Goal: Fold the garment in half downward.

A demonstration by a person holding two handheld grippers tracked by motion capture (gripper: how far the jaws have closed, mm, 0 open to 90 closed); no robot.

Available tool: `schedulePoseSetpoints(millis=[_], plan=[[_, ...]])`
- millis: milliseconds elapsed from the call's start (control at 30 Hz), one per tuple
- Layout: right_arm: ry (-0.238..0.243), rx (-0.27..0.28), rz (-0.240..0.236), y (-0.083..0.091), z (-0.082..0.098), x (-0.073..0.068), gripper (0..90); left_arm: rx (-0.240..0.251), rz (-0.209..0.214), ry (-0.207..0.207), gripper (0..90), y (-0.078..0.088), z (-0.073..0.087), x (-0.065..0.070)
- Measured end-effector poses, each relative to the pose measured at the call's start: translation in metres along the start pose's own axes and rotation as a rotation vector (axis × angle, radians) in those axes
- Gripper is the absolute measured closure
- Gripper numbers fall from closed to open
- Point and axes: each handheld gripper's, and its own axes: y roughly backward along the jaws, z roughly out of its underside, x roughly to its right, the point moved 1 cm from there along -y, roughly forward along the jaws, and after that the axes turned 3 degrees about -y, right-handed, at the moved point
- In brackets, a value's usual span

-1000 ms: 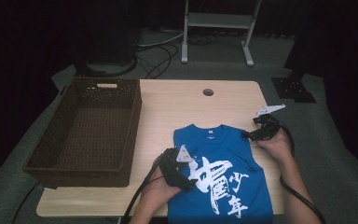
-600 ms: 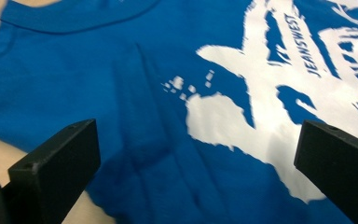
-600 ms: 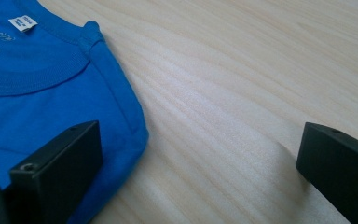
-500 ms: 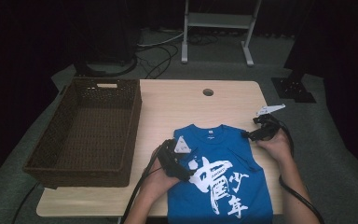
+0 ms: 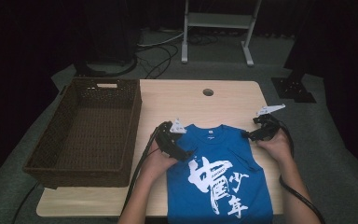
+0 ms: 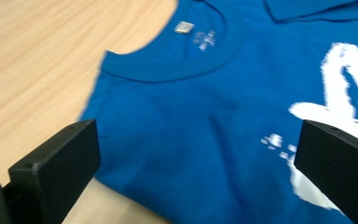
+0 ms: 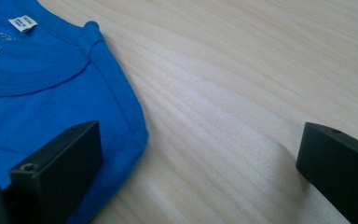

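A blue sleeveless shirt with large white characters printed on its front lies flat on the near right part of the wooden bench, its neckline toward the far side and its hem hanging off the near edge. A small white label sits inside the collar. The left claw rests over the shirt's left shoulder area, its two black jaws spread wide apart with blue cloth lying between them and nothing pinched. The right claw sits at the shirt's right shoulder edge, its jaws likewise wide apart, one over the fabric's edge and the other over bare wood. A dark woven basket stands on the left of the bench, just beside the shirt.
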Motion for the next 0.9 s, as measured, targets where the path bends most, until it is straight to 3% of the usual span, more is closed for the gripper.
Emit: schedulePoseSetpoints(millis=[133, 467, 567, 900], plan=[[-0.001, 0.001, -0.001, 0.0, 0.0, 0.0, 0.0, 0.002, -0.012, 0.005, 0.0, -0.002, -0.003, -0.017], [0.0, 0.001, 0.0, 0.0, 0.0, 0.0, 0.0, -0.012, -0.042, -0.004, 0.0, -0.008, -0.009, -0.044], [-0.001, 0.001, -0.001, 0.0, 0.0, 0.0, 0.0, -0.02, -0.049, -0.02, 2.0, -0.01, -0.01, -0.054], [0.0, 0.001, 0.0, 0.0, 0.0, 0.0, 0.0, -0.003, -0.03, 0.019, 3.1, -0.022, -0.003, -0.08]])
